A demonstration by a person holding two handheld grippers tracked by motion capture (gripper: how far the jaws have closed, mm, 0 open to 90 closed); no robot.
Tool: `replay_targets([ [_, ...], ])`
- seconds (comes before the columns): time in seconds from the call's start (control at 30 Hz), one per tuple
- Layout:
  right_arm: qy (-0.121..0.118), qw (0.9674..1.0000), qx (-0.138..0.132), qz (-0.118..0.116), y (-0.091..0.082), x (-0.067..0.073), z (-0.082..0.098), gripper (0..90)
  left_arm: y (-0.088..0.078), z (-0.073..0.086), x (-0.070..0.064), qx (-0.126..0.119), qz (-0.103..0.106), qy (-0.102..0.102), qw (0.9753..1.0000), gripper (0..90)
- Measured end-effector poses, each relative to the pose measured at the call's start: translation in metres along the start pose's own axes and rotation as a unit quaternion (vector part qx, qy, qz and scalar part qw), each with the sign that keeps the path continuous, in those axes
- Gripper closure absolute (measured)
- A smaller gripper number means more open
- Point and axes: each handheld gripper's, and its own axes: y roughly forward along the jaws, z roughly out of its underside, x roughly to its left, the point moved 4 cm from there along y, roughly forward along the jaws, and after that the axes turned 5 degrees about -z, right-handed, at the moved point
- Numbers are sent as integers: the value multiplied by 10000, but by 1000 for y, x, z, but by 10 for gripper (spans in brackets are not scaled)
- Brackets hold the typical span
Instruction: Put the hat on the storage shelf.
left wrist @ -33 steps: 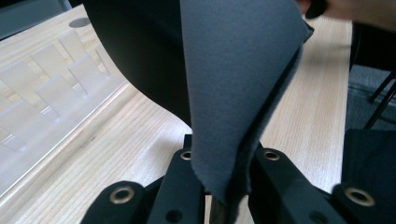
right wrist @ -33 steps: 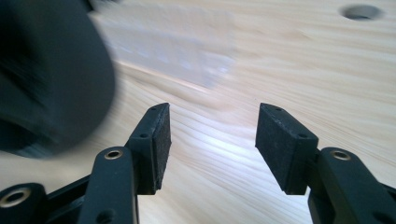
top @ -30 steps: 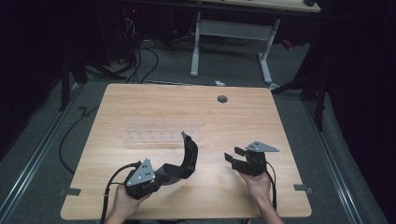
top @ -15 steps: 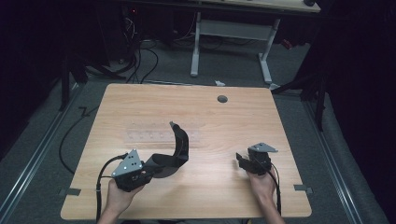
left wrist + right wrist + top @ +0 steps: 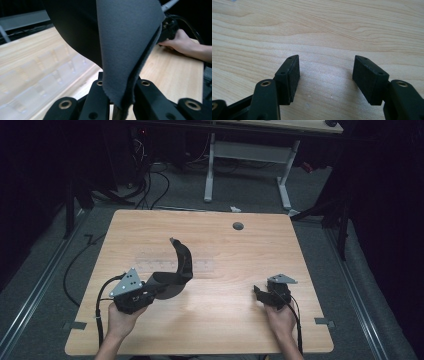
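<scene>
Cloth [image 5: 181, 265], dark grey, is clamped in the left gripper [image 5: 150, 287] above the desk [image 5: 220, 320]; the right gripper [image 5: 325, 75] has just been opening, with nothing between its jaws.

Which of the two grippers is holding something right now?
The left gripper, its jaws shut on the dark curved pad. The right gripper stands open over bare table, nothing between its jaws.

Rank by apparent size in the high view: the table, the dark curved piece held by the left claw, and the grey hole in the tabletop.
1. table
2. dark curved piece, clamped in the left claw
3. grey hole, clearly smallest
</scene>
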Motion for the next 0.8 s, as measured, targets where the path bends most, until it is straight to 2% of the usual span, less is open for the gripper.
replay_targets([
  [0.33,-2,10000,0,3,0,0,0,389,1,-23,12,-230,-176,180,9994,861],
  [0.57,10,10000,1,6,0,0,0,389,4,-39,25,-473,-367,179,9980,861],
  [0.8,1,10000,-1,9,0,0,0,388,5,-46,41,-617,-626,191,9959,860],
])
